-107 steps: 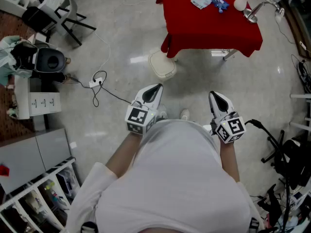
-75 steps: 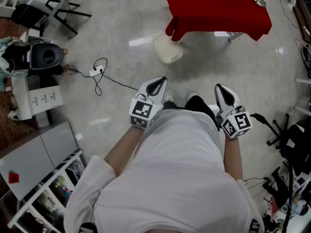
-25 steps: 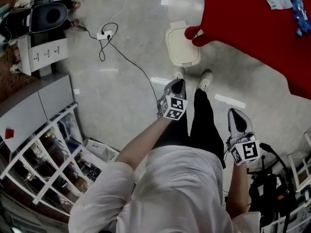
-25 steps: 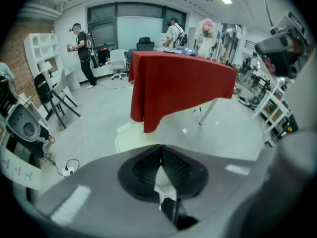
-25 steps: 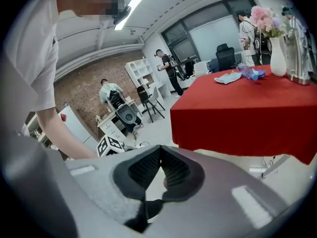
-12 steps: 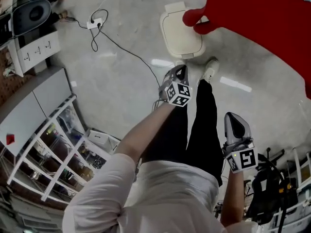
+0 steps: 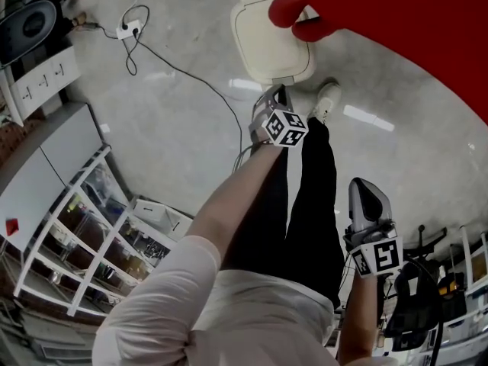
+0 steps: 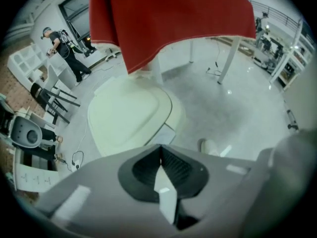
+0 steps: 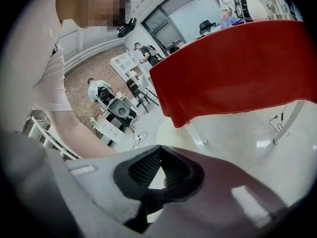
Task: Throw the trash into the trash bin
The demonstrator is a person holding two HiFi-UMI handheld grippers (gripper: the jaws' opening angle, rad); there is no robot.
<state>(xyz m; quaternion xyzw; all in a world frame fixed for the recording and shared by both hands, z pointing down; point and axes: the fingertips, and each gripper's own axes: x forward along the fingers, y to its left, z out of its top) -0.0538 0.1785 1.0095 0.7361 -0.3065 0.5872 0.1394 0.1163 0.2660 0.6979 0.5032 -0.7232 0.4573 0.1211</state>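
The cream trash bin [image 7: 271,33] stands on the floor with its lid down, half under the corner of the red tablecloth [image 7: 396,21]. My left gripper [image 7: 276,92] points steeply down just in front of the bin's near edge, jaws shut with nothing between them. In the left gripper view its tips [image 8: 159,148] meet right over the bin's lid [image 8: 129,115], under the hanging cloth [image 8: 168,19]. My right gripper [image 7: 365,186] hangs lower right beside the person's leg, shut and empty. The right gripper view shows the right gripper [image 9: 159,151], the cloth [image 9: 237,68] and a sliver of the bin [image 9: 171,129]. No trash is in view.
A white shoe [image 7: 326,101] stands by the bin. A power strip with a black cable [image 7: 124,30] lies on the floor at left. White shelving [image 7: 84,235] and a low cabinet [image 7: 42,75] fill the left side. Black equipment [image 7: 415,300] crowds the lower right.
Both grippers have sunk toward the floor. The left one has come down close to the bin's near edge, and the bin now looms larger in the head view.
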